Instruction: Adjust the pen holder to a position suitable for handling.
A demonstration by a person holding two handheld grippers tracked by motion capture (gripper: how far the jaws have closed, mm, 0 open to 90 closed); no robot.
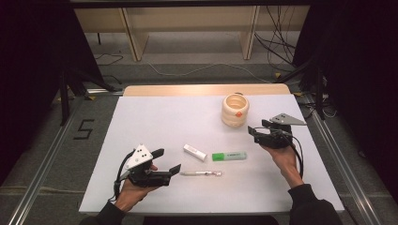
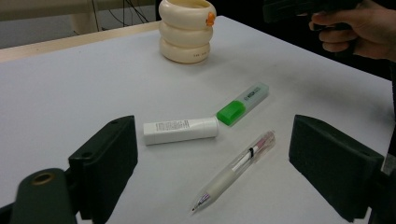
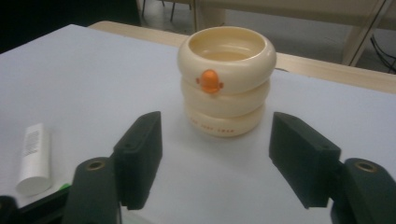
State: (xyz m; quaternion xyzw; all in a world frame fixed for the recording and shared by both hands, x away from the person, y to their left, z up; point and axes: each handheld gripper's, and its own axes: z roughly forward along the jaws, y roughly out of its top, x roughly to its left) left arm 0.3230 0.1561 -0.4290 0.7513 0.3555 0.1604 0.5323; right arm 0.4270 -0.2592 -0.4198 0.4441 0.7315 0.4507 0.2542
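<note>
Left gripper [image 2: 212, 172] jaws spread wide, nothing between the pads; the clear ballpoint pen [image 2: 236, 170] lies flat on the table in the gap, tip toward 7 o'clock, touching neither jaw. In the high view the pen [image 1: 202, 174] sits just at 3 o'clock of the left gripper [image 1: 169, 161].

Pen looks light, stiff, smooth plastic barrel, likely to roll or skid on the white table [image 1: 155, 117]. Best hold, I judge: the pale rubbery grip section near the tip, jaws square across the barrel, low to the surface.

Right gripper [image 3: 215, 154] jaws also released wide, lined up on the cream ringed cup [image 3: 226, 79], not touching it; the cup [image 1: 235, 110] stands upright at 10 o'clock of the right gripper [image 1: 257, 132]. Cup looks rigid, glossy, maybe slippery; the ribbed grooves give the jaws a seat, mid-body.

White tube [image 2: 180, 130] at 11 o'clock of the pen, green highlighter [image 2: 243, 103] at 1 o'clock, its cap almost touching the tube's end.
</note>
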